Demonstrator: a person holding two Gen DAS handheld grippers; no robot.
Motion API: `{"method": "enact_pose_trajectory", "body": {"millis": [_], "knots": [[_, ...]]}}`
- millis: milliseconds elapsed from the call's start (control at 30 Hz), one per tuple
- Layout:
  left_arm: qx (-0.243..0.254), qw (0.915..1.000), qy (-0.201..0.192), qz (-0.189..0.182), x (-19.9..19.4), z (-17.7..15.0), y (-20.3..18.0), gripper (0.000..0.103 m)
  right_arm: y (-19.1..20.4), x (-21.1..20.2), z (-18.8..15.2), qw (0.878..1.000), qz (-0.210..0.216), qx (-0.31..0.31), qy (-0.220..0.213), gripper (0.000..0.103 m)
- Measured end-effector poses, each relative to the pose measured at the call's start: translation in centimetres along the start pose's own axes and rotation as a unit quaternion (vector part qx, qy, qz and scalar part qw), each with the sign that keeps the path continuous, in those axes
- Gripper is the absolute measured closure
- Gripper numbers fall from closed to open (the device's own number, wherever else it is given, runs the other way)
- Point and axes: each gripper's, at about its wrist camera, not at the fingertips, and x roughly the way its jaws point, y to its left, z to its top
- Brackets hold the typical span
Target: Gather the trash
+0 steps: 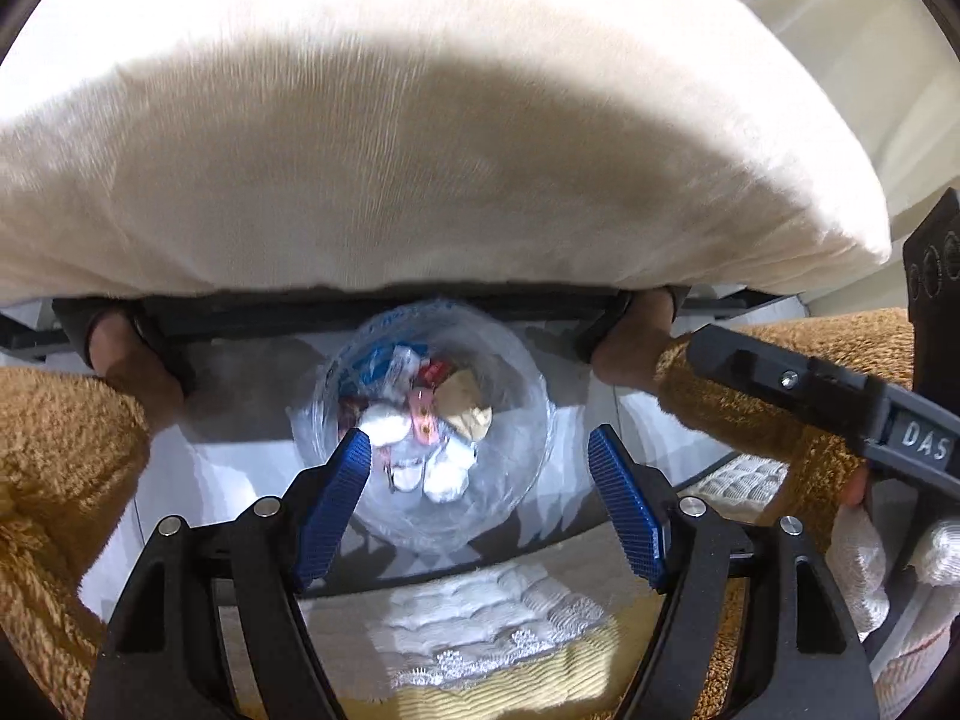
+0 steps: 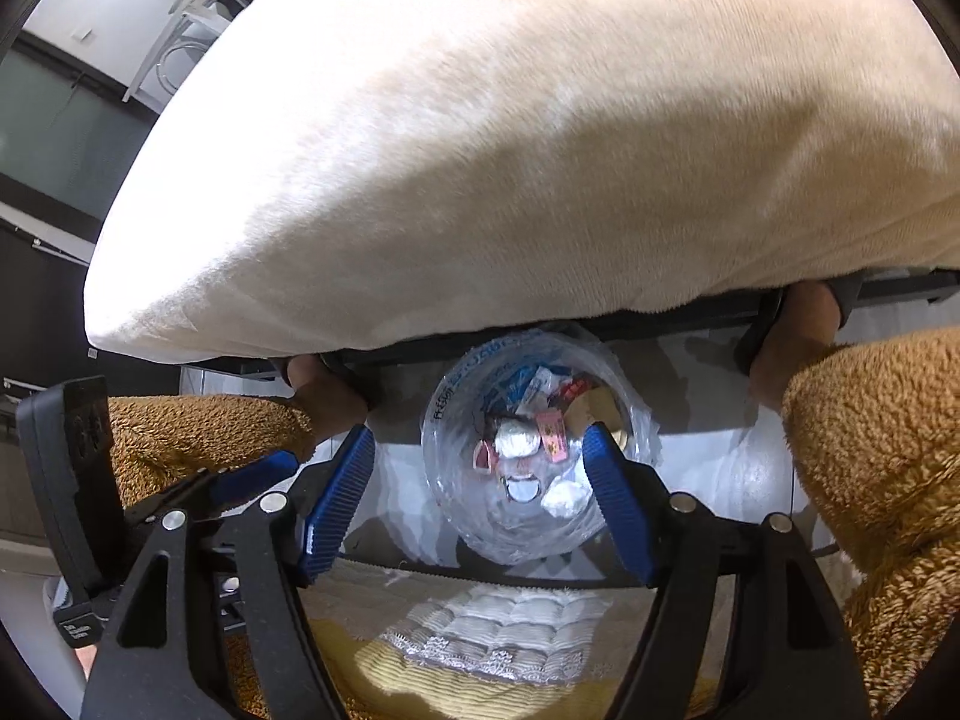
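A clear plastic trash bag [image 1: 522, 492] stands open on the pale floor below me, seen in both wrist views [image 2: 462, 522]. Inside lie crumpled white tissues [image 1: 384, 423], a pink wrapper [image 1: 423, 420], brown paper [image 1: 465, 405] and blue-printed packaging [image 2: 510, 381]. My left gripper [image 1: 478, 441] hangs above the bag's mouth, open, with nothing between its blue pads [image 1: 336, 498]. My right gripper [image 2: 478, 433] hangs over the same bag, also open and holding nothing. Each gripper shows at the edge of the other's view; the right one's black body [image 1: 810, 384] is held by a white-gloved hand [image 1: 858, 552].
A large cream cushion [image 1: 420, 150] overhangs the far side of the bag on a dark frame [image 2: 540, 336]. A person's two feet [image 1: 132, 354] [image 1: 630, 348] flank the bag, with legs in brown fleece [image 2: 870, 450]. A white lace cloth [image 1: 480, 612] lies just below the grippers.
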Motion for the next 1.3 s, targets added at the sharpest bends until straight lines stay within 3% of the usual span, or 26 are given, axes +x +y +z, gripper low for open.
{"method": "enact_pose_trajectory", "body": {"millis": [267, 533, 667, 767, 900, 1067, 1167, 1300], "knots": [[0.044, 0.993, -0.11, -0.002, -3.9, 0.2, -1.4, 0.029, 0.8, -3.5, 0.1, 0.996, 0.011, -0.035, -0.085, 0.031], [0.05, 0.9809, -0.188, -0.003, -7.0, 0.6, -1.3, 0.029, 2.5, -6.2, 0.0, 0.984, 0.004, -0.083, -0.155, 0.03], [0.062, 0.9696, -0.237, 0.008, -8.8, 0.9, -1.5, 0.029, 3.8, -7.5, -0.7, 0.972, -0.021, -0.124, -0.199, 0.025], [0.068, 0.9603, -0.27, 0.016, -10.0, 0.7, -1.6, 0.02, 4.6, -8.4, -1.2, 0.961, -0.035, -0.148, -0.233, 0.025], [0.071, 0.9504, -0.302, 0.018, -11.4, 0.8, -1.5, 0.02, 4.8, -9.6, -1.6, 0.947, -0.045, -0.168, -0.27, 0.024], [0.078, 0.9366, -0.341, 0.017, -13.2, 0.3, -1.2, 0.02, 4.8, -10.7, -2.1, 0.927, -0.057, -0.189, -0.319, 0.005], [0.088, 0.9313, -0.353, 0.01, -13.9, 0.1, -1.1, 0.006, 5.0, -11.1, -2.4, 0.914, -0.061, -0.209, -0.341, 0.005], [0.114, 0.9204, -0.374, 0.014, -14.4, -0.4, -1.8, 0.006, 5.1, -11.4, -2.4, 0.91, -0.052, -0.219, -0.348, 0.005]]}}
